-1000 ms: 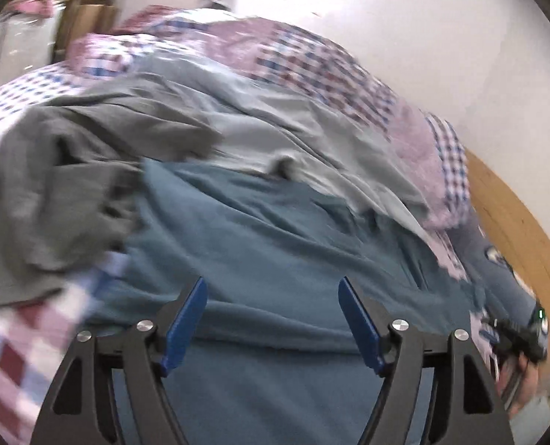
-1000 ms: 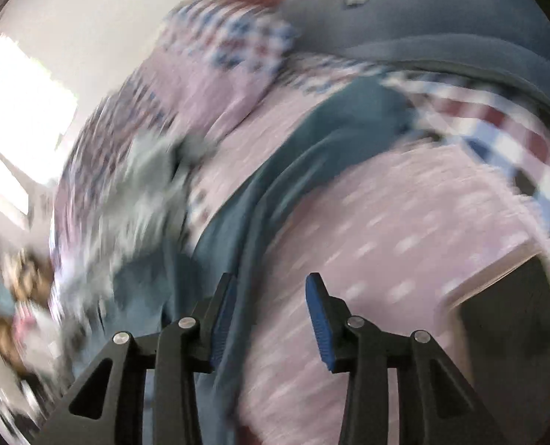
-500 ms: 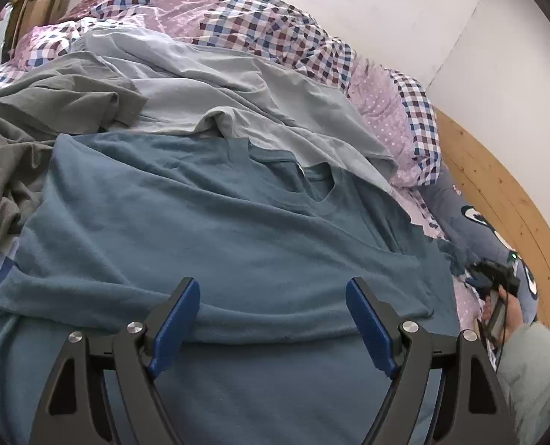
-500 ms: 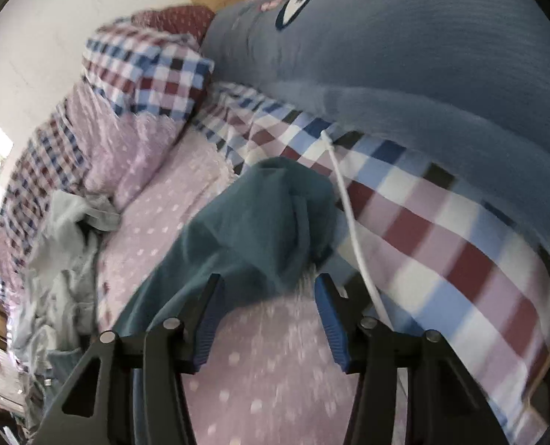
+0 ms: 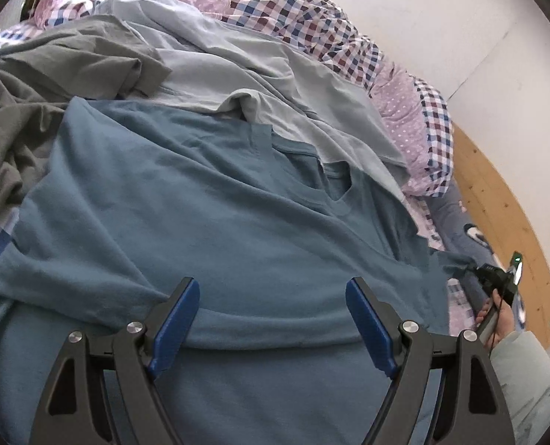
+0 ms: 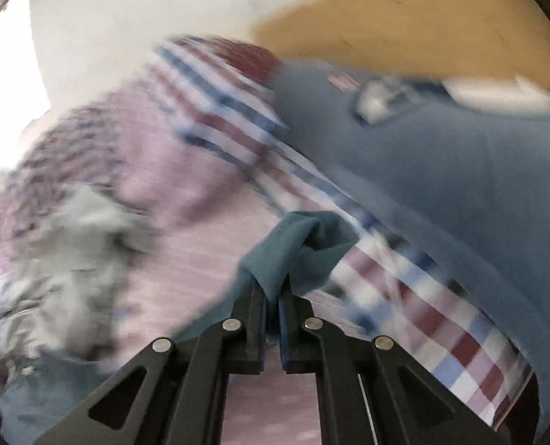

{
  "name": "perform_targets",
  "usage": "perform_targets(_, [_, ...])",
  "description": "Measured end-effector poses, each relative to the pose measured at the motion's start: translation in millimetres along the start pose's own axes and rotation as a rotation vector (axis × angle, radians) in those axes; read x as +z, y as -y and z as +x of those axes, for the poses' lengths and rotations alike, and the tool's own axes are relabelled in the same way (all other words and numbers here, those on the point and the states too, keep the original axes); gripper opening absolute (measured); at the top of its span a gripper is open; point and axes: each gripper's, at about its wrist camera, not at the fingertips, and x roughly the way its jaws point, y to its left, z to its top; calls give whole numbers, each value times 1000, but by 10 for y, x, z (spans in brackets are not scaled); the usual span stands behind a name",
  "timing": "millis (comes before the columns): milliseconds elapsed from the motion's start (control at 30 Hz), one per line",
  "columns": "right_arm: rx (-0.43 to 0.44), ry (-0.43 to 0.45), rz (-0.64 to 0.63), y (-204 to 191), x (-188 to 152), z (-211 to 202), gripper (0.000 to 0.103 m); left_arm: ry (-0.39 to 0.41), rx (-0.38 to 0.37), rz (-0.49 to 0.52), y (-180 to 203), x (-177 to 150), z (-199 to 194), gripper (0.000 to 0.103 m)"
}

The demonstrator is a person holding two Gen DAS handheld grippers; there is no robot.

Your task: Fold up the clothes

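Item: teal T-shirt [image 5: 208, 222], spread front-up across a bed [image 5: 397, 118] with a check and dotted cover, neckline toward the far side, a horizontal crease across the lower body. Adjacent: pale grey-green shirt [image 5: 275, 74] lying just beyond and touching the collar; darker grey garment [image 5: 52, 74] bunched at the left edge. Right gripper [image 6: 274, 296]: jaws have just been closing and now stand pressed together, pinching a bunched fold of the teal fabric, judged to be the sleeve end; its view is smeared by motion. Left gripper [image 5: 273, 319]: spread wide, hovering over the lower body of the T-shirt near the crease, nothing between its fingers [image 5: 178, 319]. A blue plush [image 6: 441, 170] and a wooden headboard [image 6: 404, 18] lie beyond the held sleeve. Risks, as judgement: the pinch takes a crumpled wad rather than a flat edge, so the sleeve may fold over lumpy or slip free; with the left gripper not pinning the body, a pull on the sleeve could drag the whole T-shirt sideways, disturbing its lie and catching the neighbouring pale shirt at the collar.
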Motion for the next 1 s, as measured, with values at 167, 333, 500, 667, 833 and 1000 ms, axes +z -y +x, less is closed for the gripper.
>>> perform_targets(167, [184, 87, -260, -1256, 14, -772, 4, -14, -79, -67, -93, 22, -22, 84])
perform_targets(333, [286, 74, -510, -2460, -604, -1250, 4, -5, -219, -120, -144, 89, -64, 84])
perform_targets(500, [355, -68, -691, -3229, -1592, -1213, 6, -105, -472, -291, -258, 94, 71, 84])
perform_targets(667, [465, -317, -721, -3403, -2225, -1023, 18, -142, -516, -340, -298, 89, 163, 84])
perform_targets(833, [563, -225, -531, -3079, -2141, -1218, 67, -132, -525, -388, -359, 100, 188, 84])
perform_targets(1000, [545, -232, -505, -3120, -2159, -1097, 71, -132, -503, -383, -320, 111, 233, 84])
